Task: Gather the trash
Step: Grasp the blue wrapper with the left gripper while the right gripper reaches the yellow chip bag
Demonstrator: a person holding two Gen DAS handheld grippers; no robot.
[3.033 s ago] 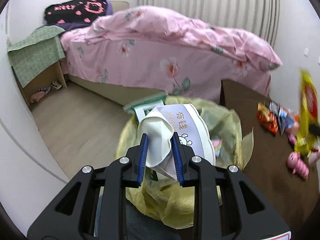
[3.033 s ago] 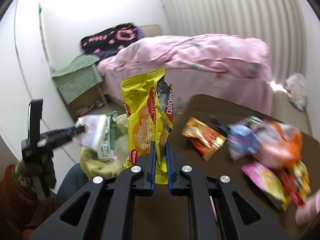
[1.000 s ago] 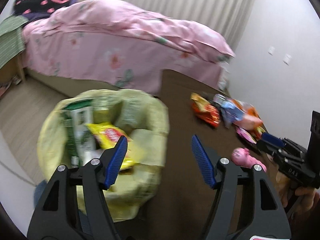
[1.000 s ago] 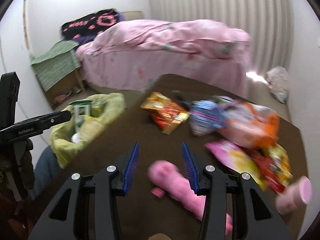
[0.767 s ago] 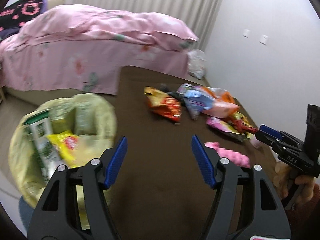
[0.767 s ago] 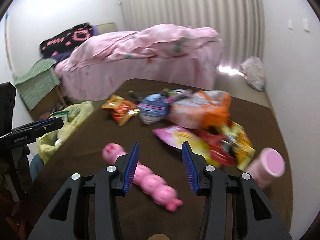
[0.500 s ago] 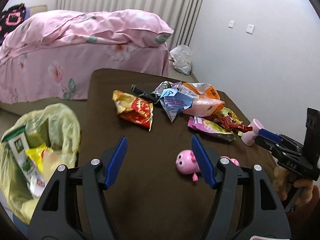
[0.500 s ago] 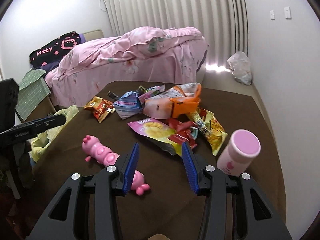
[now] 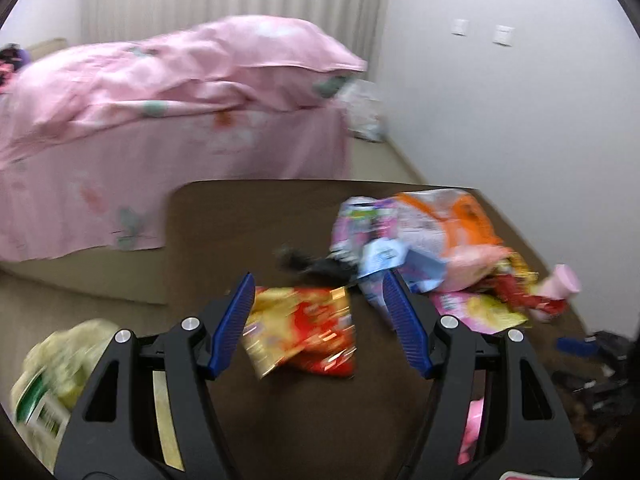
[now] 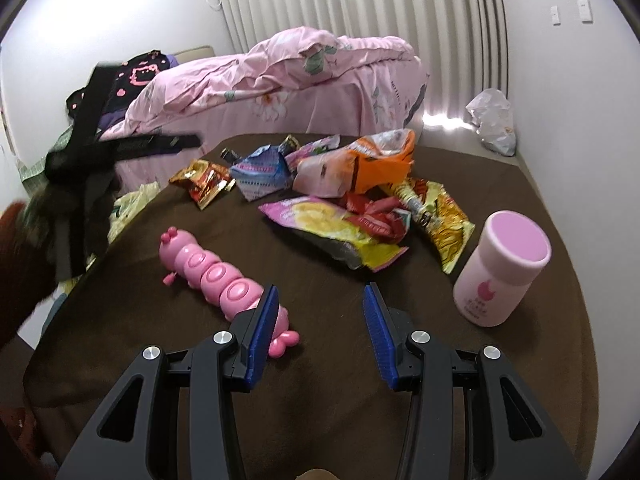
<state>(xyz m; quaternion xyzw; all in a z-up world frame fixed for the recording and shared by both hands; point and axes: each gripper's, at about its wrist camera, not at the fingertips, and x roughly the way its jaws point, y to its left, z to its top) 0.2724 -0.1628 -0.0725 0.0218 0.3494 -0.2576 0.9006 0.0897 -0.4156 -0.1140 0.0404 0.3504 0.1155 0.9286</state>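
Observation:
Several snack wrappers lie on the brown table (image 10: 500,352). My left gripper (image 9: 318,322) is open, and a red and gold wrapper (image 9: 304,330) shows on the table in the gap between its blue pads, untouched. Beyond it are a blue wrapper (image 9: 380,260) and an orange bag (image 9: 452,220). My right gripper (image 10: 318,324) is open over bare table, short of a pink and yellow wrapper (image 10: 332,228) and a yellow wrapper (image 10: 444,220). The yellow-green trash bag (image 9: 60,380) hangs at the table's left edge, holding a green carton.
A pink caterpillar toy (image 10: 216,268) lies by the right gripper's left finger. A pink bottle (image 10: 504,268) stands at the right. A bed with a pink cover (image 10: 280,76) is behind the table. A white plastic bag (image 10: 492,120) sits on the floor.
My left gripper swung right from over the trash bag to above the red and gold wrapper. My right gripper came lower and nearer the table. Both stayed open.

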